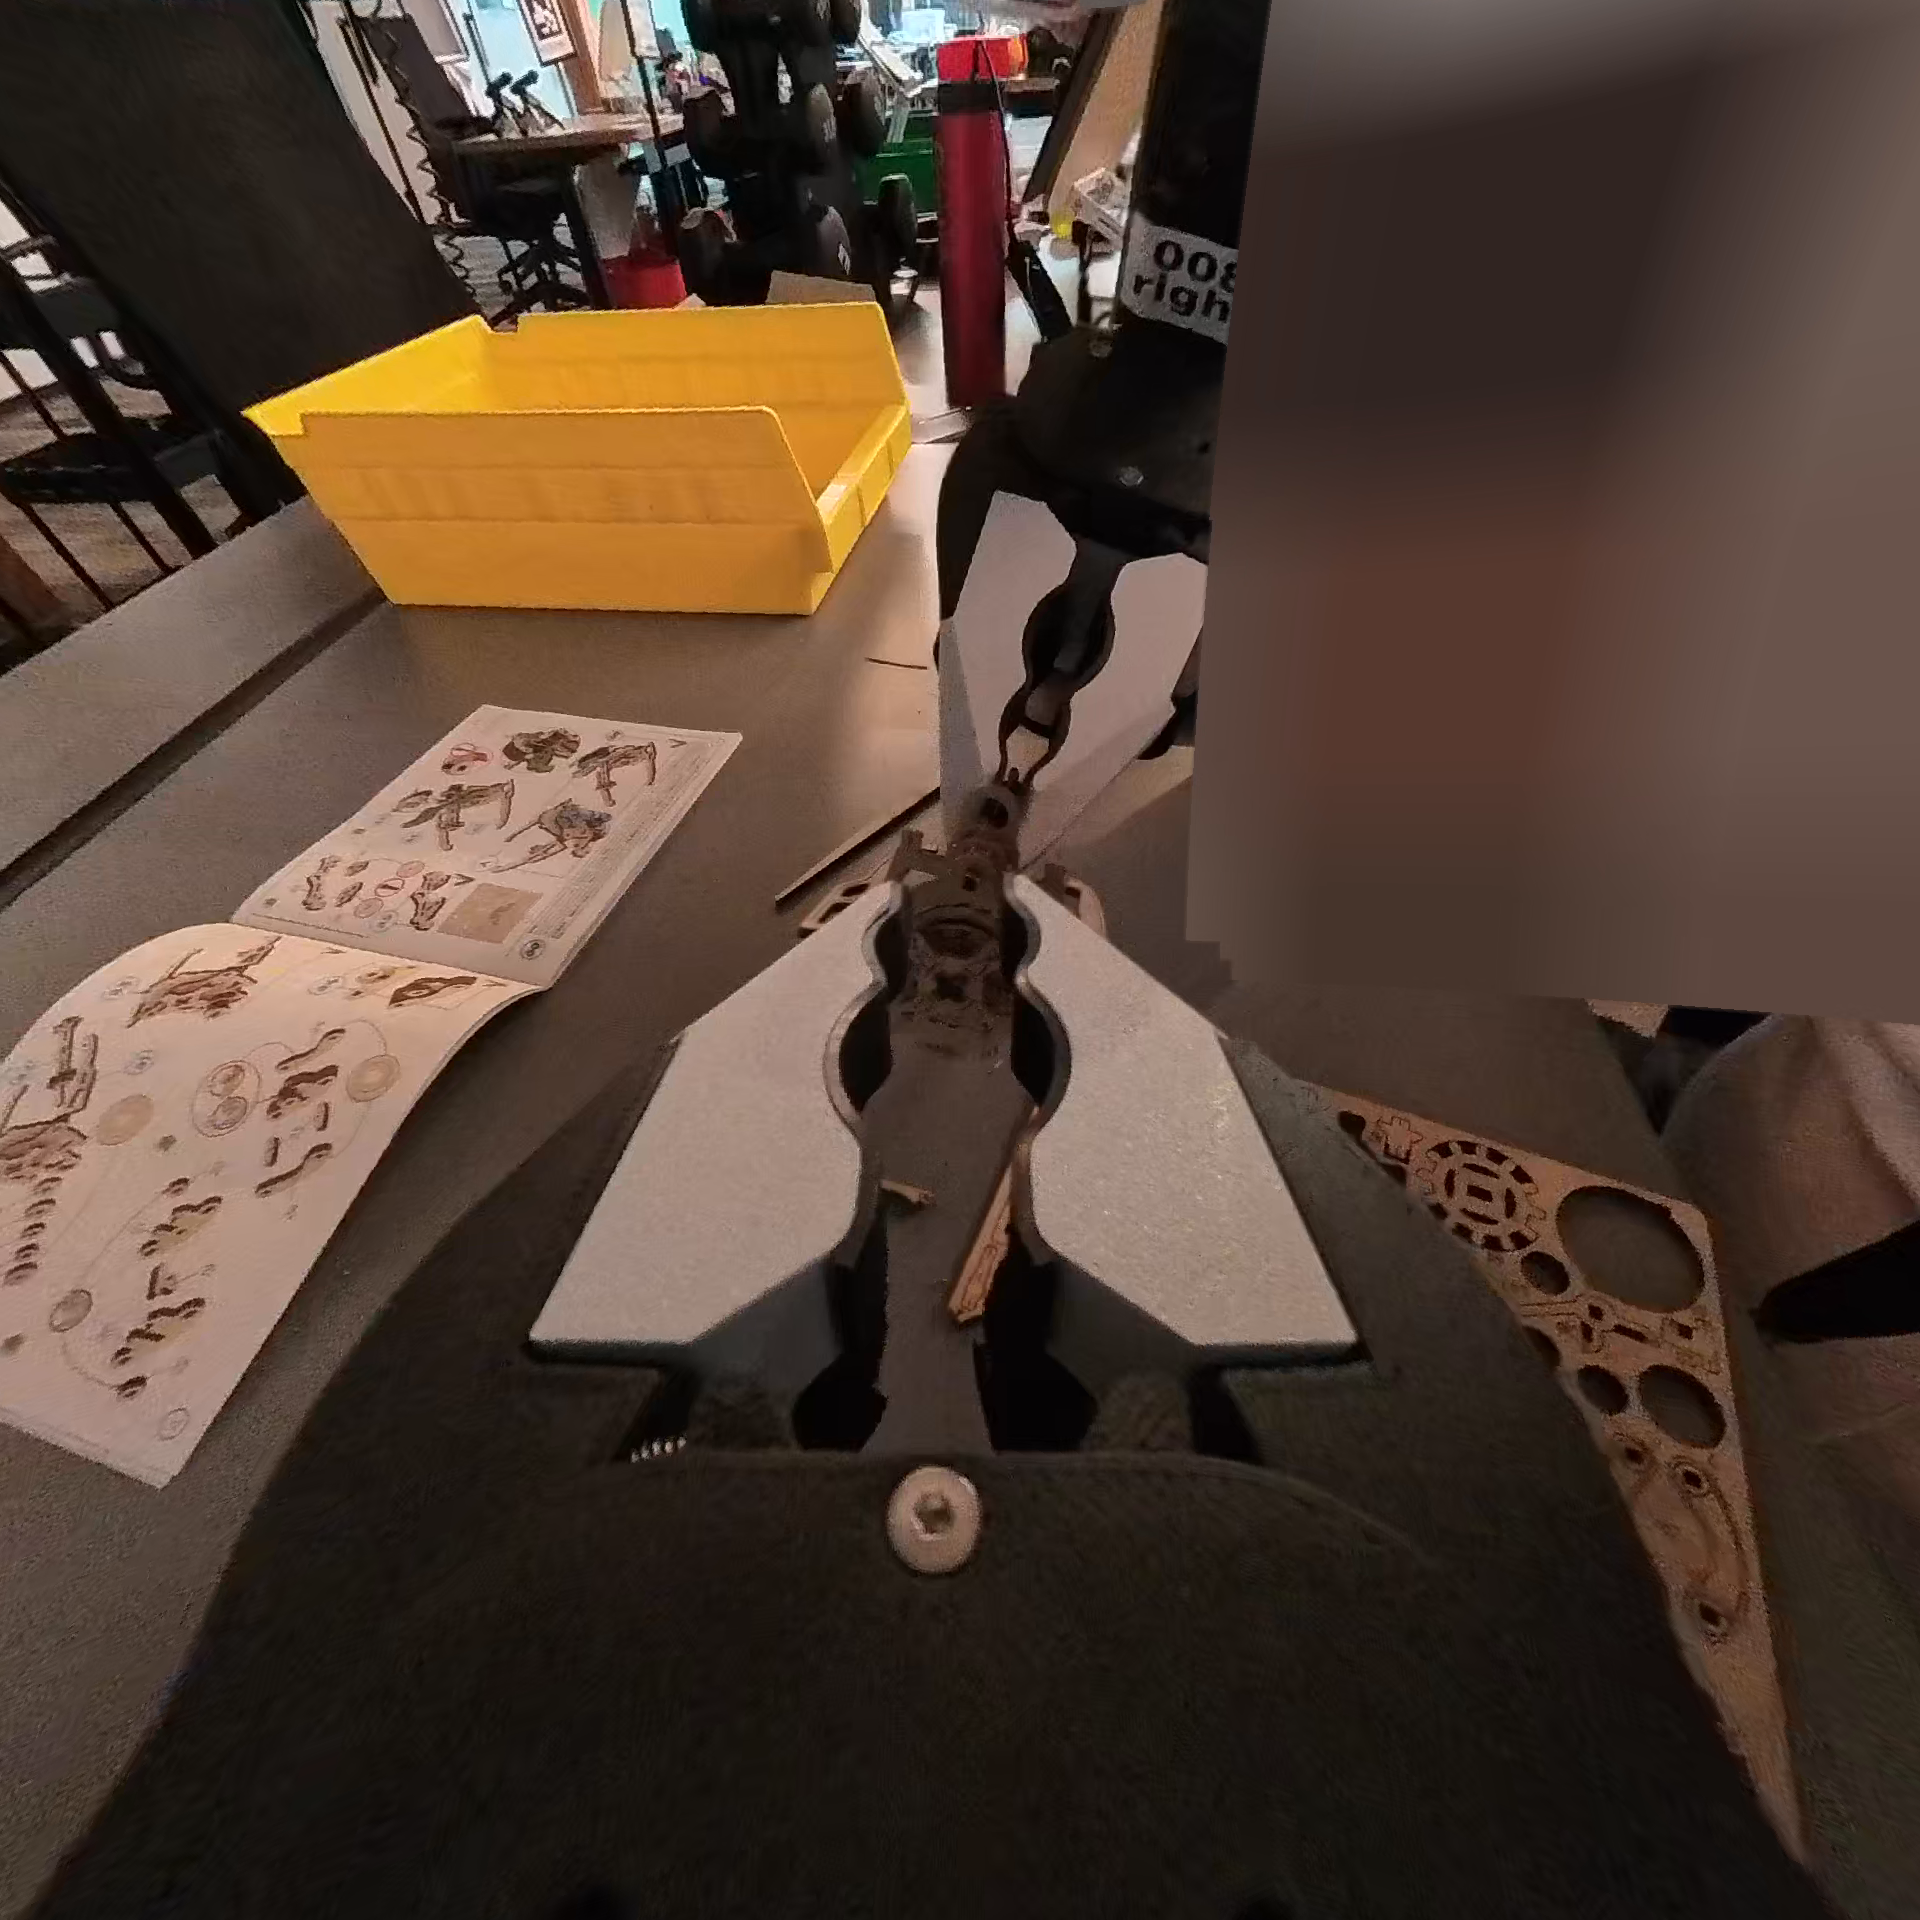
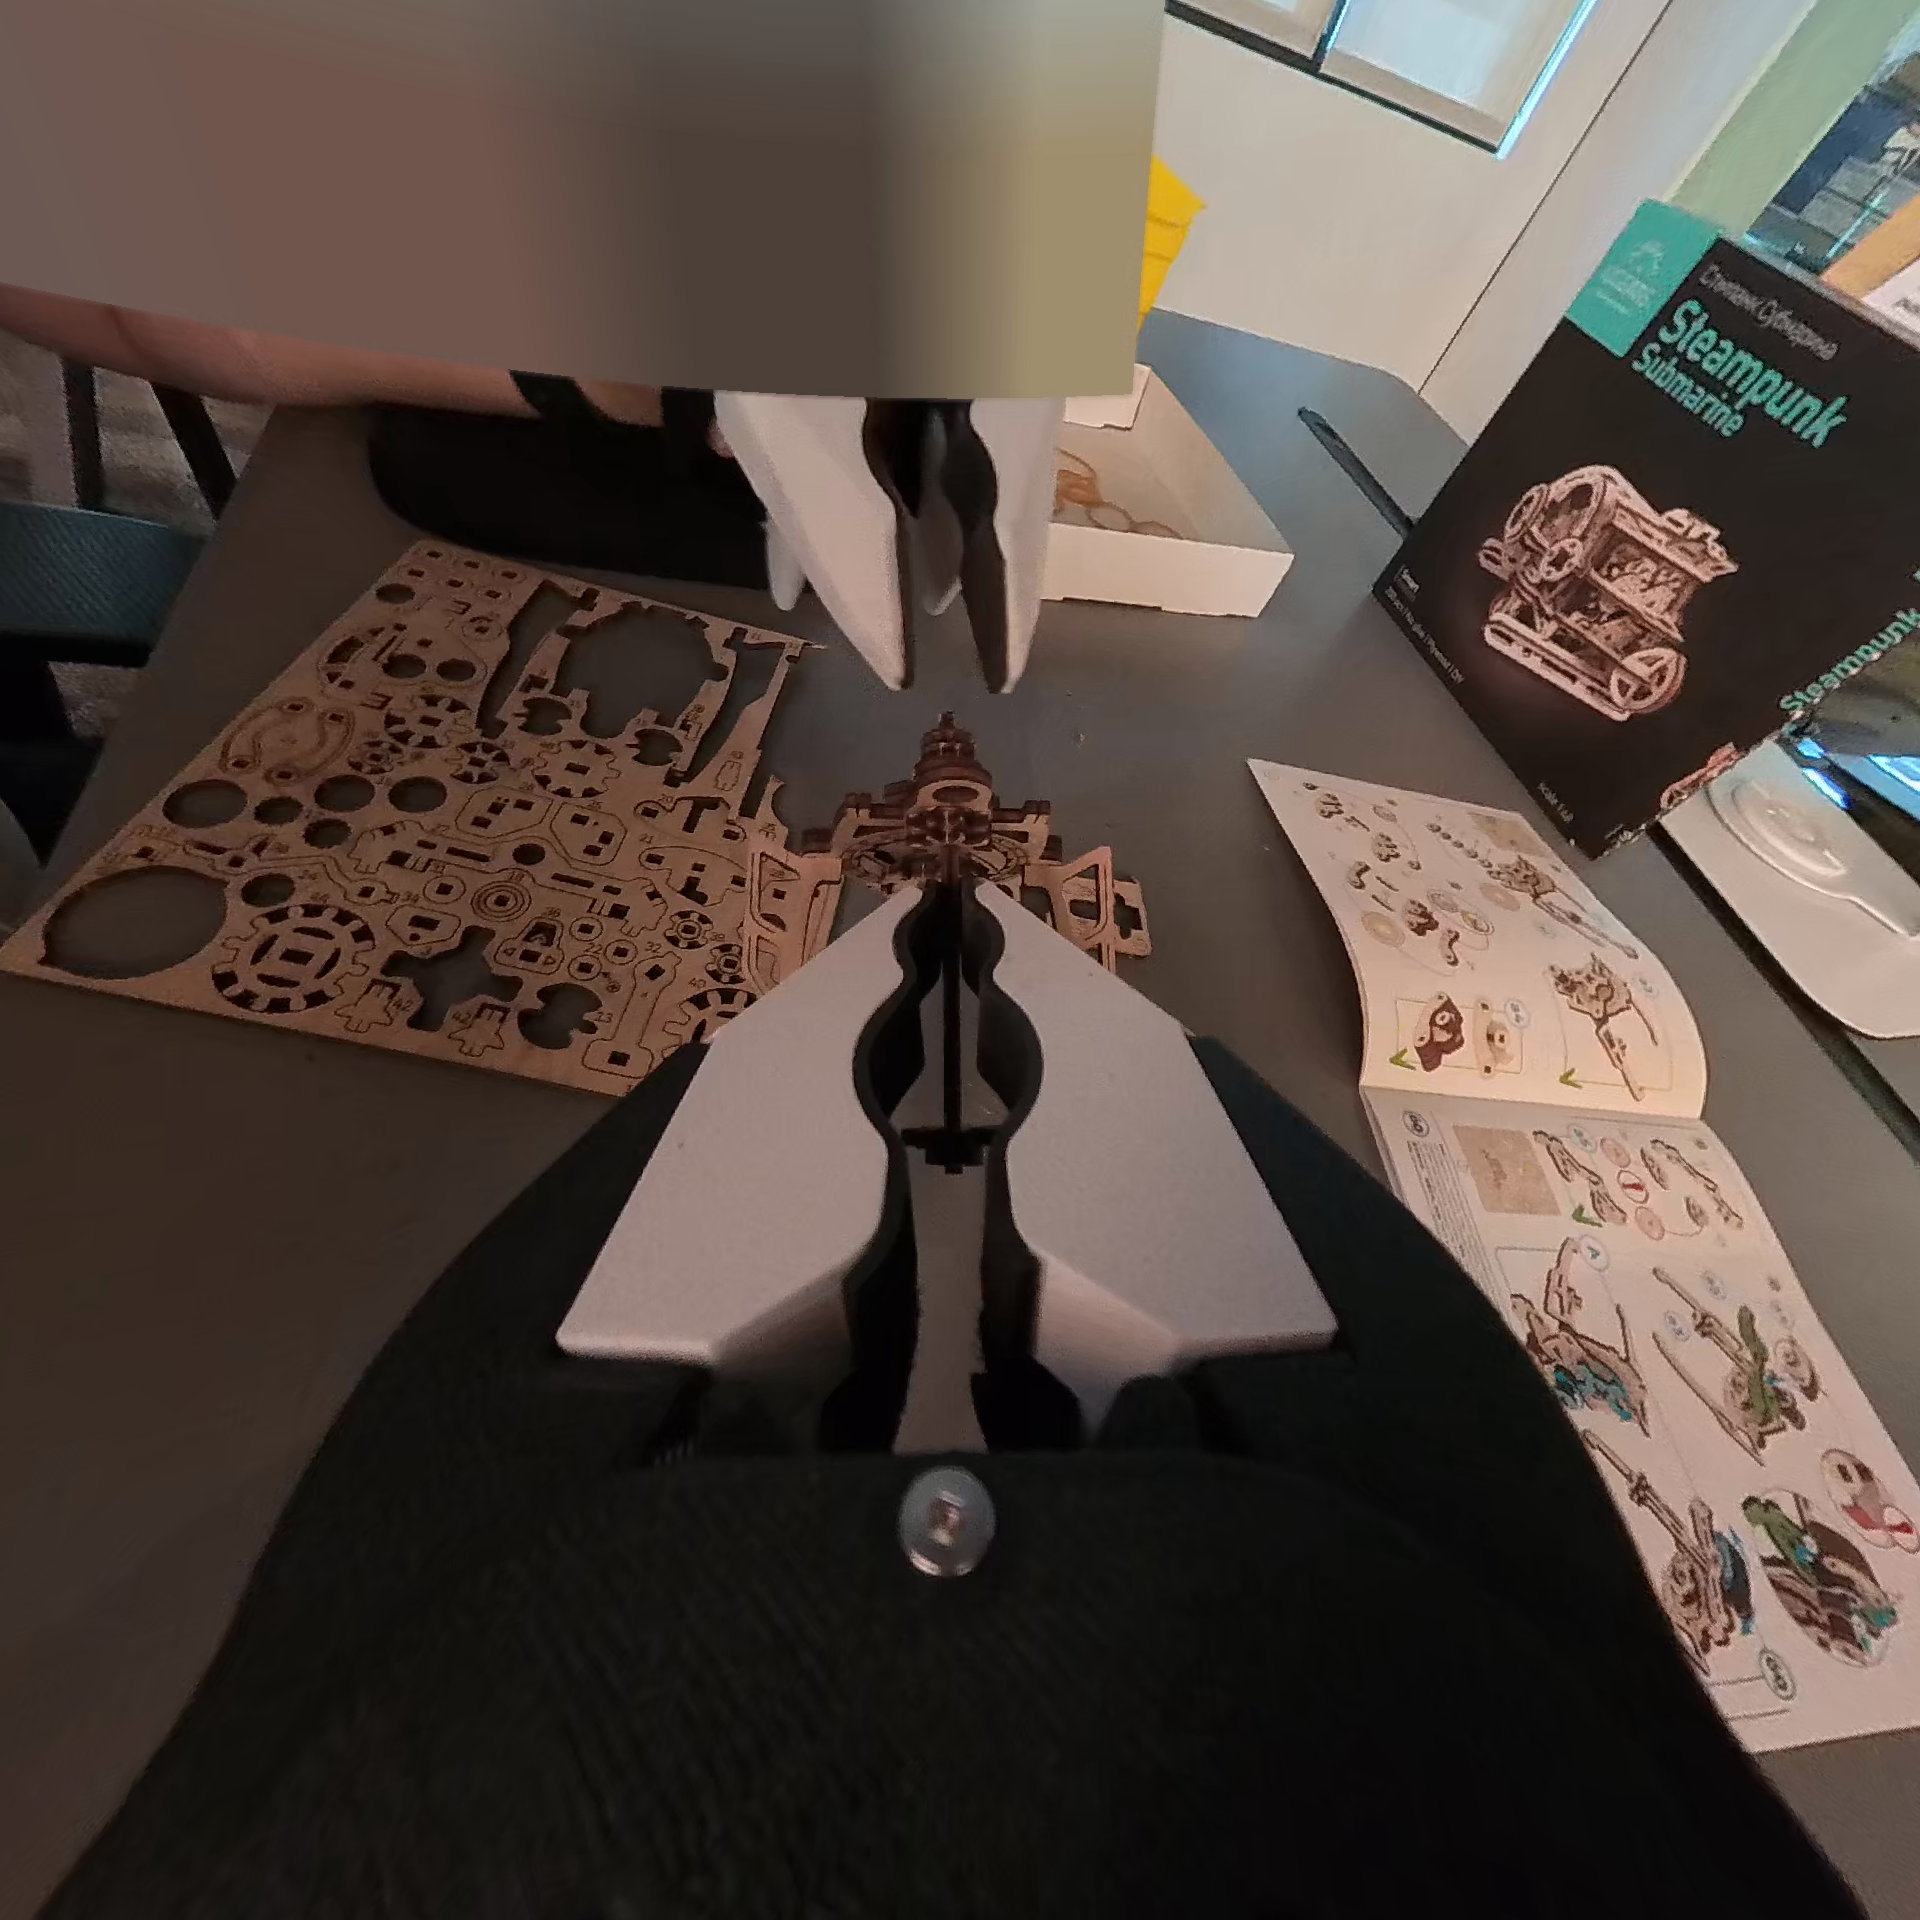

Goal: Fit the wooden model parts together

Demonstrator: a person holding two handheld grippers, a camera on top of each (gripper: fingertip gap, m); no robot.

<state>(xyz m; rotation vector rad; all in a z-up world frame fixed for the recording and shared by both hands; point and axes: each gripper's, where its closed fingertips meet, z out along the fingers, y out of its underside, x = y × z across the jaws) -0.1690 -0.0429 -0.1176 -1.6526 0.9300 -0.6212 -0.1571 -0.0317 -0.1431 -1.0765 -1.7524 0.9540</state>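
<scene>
A small wooden assembly (image 2: 940,821) lies on the dark table (image 2: 312,1299); it also shows between my left fingers in the left wrist view (image 1: 956,956). My right gripper (image 2: 948,888) is shut on a thin flat wooden part (image 2: 948,1018) seen edge-on, its tip against the assembly's near side. My left gripper (image 1: 961,888) has its jaws a little apart at the assembly's far end; in the right wrist view (image 2: 948,681) nothing shows between its tips. The right gripper (image 1: 1013,784) comes down from above in the left wrist view.
A punched-out wooden parts sheet (image 2: 364,831) lies beside the assembly. An open instruction booklet (image 2: 1558,1195) lies on the other side. The model's box (image 2: 1683,551) stands at the back right. A yellow bin (image 1: 603,468) stands far left. A white tray (image 2: 1164,540) sits behind. Both grippers' tips are close together, under 4 cm apart.
</scene>
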